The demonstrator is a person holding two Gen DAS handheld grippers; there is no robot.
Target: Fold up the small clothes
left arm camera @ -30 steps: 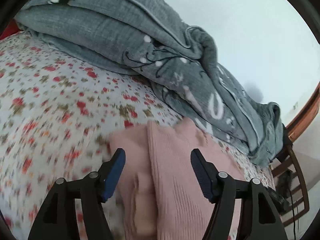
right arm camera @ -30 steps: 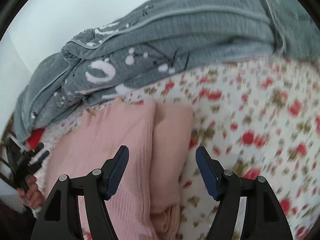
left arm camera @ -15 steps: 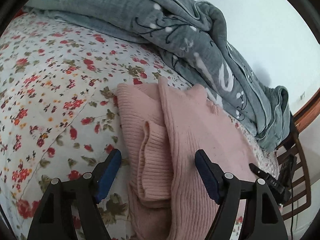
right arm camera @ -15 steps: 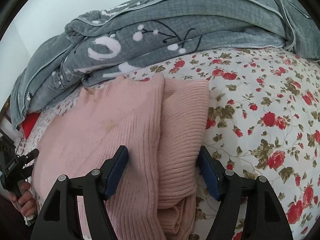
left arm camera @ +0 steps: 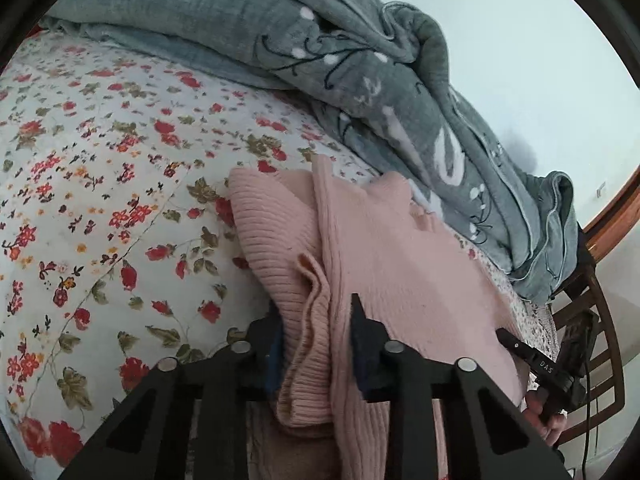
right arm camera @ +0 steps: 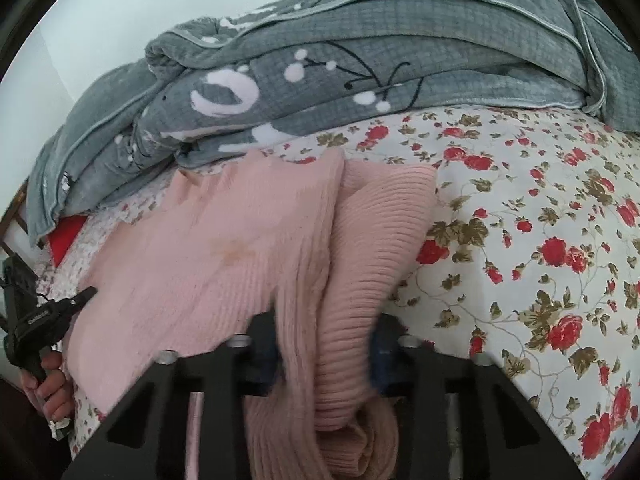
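A pink ribbed knit sweater (left arm camera: 384, 248) lies on the floral bedsheet (left arm camera: 100, 208), with a sleeve folded over its body. My left gripper (left arm camera: 316, 344) is shut on the bunched near edge of the sweater by the folded sleeve. In the right wrist view the same sweater (right arm camera: 224, 256) fills the middle, and my right gripper (right arm camera: 326, 348) is shut on its bunched near edge at the other side. The blue pads are mostly buried in the knit. Each view shows the other gripper and the hand that holds it at its lower edge.
A rumpled grey blanket (left arm camera: 360, 64) with white and black print lies along the back of the bed, also seen in the right wrist view (right arm camera: 320, 72). A wooden chair (left arm camera: 584, 320) stands beside the bed. A red item (right arm camera: 66, 236) shows under the blanket edge.
Both grippers have moved forward and down onto the sweater's near edge and have closed on it. One second ago both were open above it.
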